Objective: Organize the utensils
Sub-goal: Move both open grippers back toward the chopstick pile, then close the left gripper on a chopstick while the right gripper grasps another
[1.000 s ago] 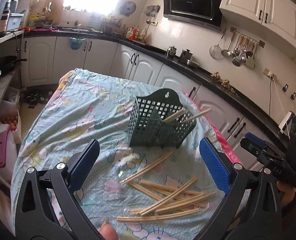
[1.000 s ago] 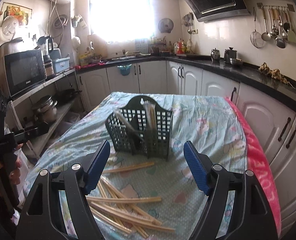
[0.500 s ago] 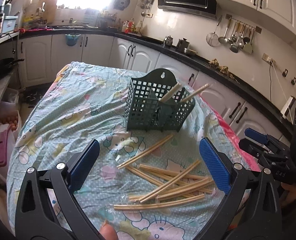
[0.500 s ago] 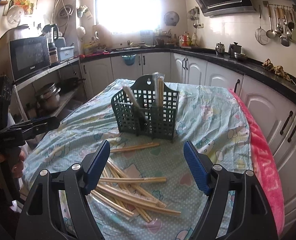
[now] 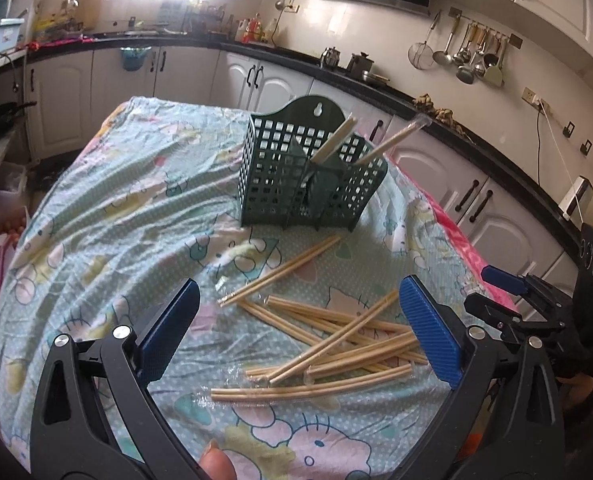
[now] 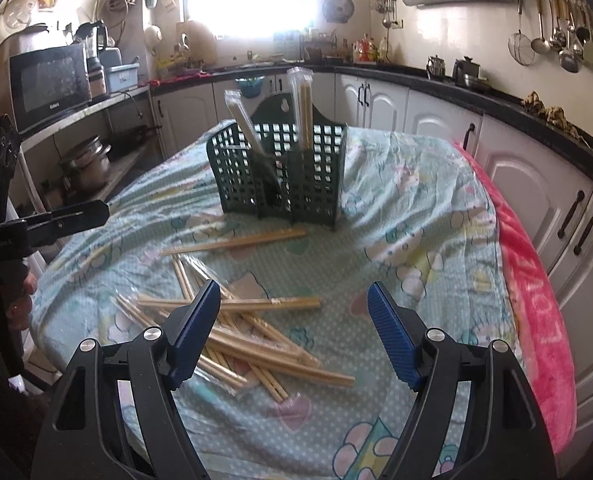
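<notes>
Left wrist view: left hand-held gripper is spread wide and empty above the loose pile of pale wooden chopstick pairs in clear sleeves, which lies on the worktop with the cartoon-print blue cloth. Right hand-held gripper is also spread and holds nothing; its left pad sits over the pile's edge. The dark green perforated plastic utensil caddy stands upright beyond the pile, with two sleeved pairs already leaning in it.

My plan for the pick: take the top crossing pair, not a buried one. Line the pads across its length near the middle, so it won't pivot. The sleeves look slippery, so I'd close slowly, lift clear, then tip it end-first into a caddy compartment.
</notes>
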A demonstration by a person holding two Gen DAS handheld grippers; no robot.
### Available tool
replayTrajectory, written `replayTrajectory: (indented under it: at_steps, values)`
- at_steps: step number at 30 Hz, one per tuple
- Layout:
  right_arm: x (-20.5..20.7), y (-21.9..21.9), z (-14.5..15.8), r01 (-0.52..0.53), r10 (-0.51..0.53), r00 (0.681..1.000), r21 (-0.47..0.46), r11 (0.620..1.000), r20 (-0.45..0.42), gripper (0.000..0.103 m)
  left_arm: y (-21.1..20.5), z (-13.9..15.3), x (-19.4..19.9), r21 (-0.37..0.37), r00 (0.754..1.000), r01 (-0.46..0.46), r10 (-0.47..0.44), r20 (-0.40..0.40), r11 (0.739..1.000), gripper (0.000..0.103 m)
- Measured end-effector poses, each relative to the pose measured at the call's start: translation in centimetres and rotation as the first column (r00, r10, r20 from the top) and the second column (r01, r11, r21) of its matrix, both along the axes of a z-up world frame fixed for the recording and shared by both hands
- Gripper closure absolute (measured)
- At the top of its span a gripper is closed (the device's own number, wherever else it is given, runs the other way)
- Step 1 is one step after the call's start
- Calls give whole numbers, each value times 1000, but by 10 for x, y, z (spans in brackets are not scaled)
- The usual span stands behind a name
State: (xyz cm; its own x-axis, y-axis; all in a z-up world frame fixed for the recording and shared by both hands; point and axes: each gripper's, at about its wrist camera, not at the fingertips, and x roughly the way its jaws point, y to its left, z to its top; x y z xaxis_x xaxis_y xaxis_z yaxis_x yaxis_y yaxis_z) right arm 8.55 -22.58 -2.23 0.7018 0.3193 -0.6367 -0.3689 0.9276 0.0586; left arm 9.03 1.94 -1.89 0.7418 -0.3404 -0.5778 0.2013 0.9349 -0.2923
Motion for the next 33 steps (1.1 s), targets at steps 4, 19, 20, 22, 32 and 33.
replayTrajectory:
  at_steps: [4,19,20,22,32,33]
  values:
    - [1,-5,-10,9,-9,1000,-9,1000,-24,29,2,-11,1,5,1000,-5,5,-20,1000,11]
    - [10,-24,-50,35,-38,980,-20,999,-196,33,24,-53,25,-57,990,-31,23,-139,998,40]
    - [11,-24,-52,33,-36,977,-19,999,-211,36,24,-56,27,-67,989,-34,24,-149,997,44]
    - [12,-24,-57,30,-34,973,-19,999,-230,38,26,-61,32,-87,986,-31,16,-168,996,48]
    - [25,-34,-74,25,-9,957,51,998,-291,45,35,-82,54,-196,967,-40,-12,-255,980,51]
    - [26,-35,-75,23,-5,956,58,998,-293,47,36,-84,56,-203,964,-44,-11,-264,978,51]
